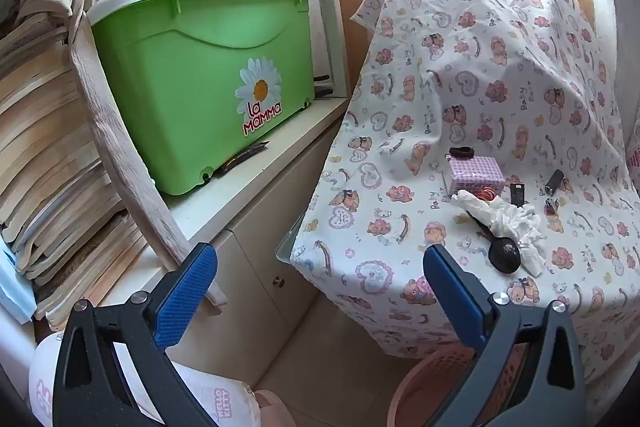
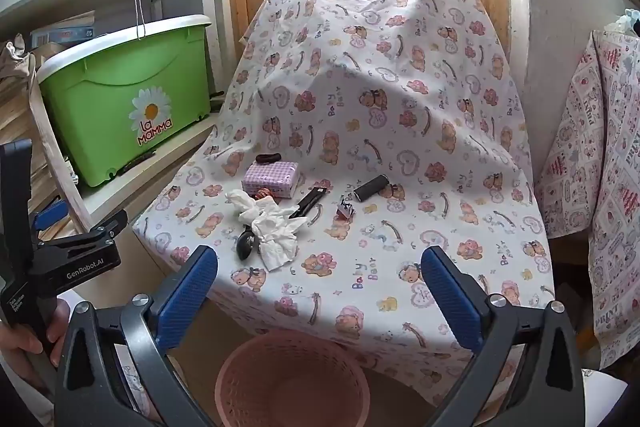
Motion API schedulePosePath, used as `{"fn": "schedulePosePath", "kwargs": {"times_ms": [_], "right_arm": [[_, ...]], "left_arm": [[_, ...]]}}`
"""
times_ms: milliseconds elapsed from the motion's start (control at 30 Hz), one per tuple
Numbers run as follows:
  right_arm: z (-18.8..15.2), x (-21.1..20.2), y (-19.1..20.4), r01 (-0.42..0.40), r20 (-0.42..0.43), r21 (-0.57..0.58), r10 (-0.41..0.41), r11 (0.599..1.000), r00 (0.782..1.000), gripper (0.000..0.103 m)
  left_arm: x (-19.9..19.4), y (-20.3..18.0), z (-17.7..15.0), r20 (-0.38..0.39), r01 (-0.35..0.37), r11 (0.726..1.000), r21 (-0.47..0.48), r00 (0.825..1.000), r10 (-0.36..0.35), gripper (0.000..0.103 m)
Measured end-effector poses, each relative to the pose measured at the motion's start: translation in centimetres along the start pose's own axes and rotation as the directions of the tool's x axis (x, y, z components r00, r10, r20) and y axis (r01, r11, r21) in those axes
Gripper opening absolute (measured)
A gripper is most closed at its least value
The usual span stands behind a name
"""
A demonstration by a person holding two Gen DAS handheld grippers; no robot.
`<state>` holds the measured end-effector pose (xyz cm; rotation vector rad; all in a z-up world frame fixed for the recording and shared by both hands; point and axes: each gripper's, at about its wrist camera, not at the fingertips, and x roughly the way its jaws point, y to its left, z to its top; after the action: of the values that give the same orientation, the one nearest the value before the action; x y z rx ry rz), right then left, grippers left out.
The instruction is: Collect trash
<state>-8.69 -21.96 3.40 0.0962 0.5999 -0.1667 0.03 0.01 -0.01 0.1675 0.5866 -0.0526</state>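
Two grippers hang over the cloth-covered table (image 2: 360,131), both tilted downward, both with jaws spread as wide as they seem to go and nothing between them. The right gripper (image 2: 320,283) looks over the clutter: the crumpled tissue (image 2: 272,227) lies ahead of its jaws and a little toward the left one, draped partly over a black spoon (image 2: 245,245). Just beyond the tissue sit a purple checked box (image 2: 272,179), a black strip-like object (image 2: 308,205), a small clip (image 2: 345,211) and a dark cylinder (image 2: 371,188), all further from the jaws. The pink basket (image 2: 292,383) stands on the floor right under the jaws, against the table's near edge, I'd say so that trash can be dropped straight in.

The left gripper (image 1: 320,287) points off to the side, toward the green tub (image 1: 208,75) on the cabinet; from it, the tissue (image 1: 504,223) is beyond the right jaw. Held wide like this, both look ready for a first pick; the tissue seems the obvious trash, soft and easy to pinch, though the spoon beneath could shift.
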Motion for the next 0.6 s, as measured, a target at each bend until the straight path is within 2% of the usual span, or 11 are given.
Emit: {"fn": "schedulePosePath", "kwargs": {"times_ms": [133, 367, 600], "right_arm": [[-0.01, 0.09, 0.07, -0.004, 0.008, -0.007, 0.004, 1.000, 1.000, 0.103], [0.13, 0.18, 0.32, -0.013, -0.004, 0.007, 0.013, 1.000, 1.000, 0.103], [-0.11, 0.46, 0.34, 0.013, -0.009, -0.006, -0.013, 1.000, 1.000, 0.103]], "left_arm": [[0.10, 0.05, -0.01, 0.002, -0.003, 1.000, -0.001, 1.000, 0.003, 0.102], [0.26, 0.10, -0.22, -0.011, 0.047, 0.998, -0.030, 0.999, -0.047, 0.102], [0.66, 0.25, -0.27, -0.040, 0.037, 0.999, -0.034, 0.998, -0.038, 0.102]]}}
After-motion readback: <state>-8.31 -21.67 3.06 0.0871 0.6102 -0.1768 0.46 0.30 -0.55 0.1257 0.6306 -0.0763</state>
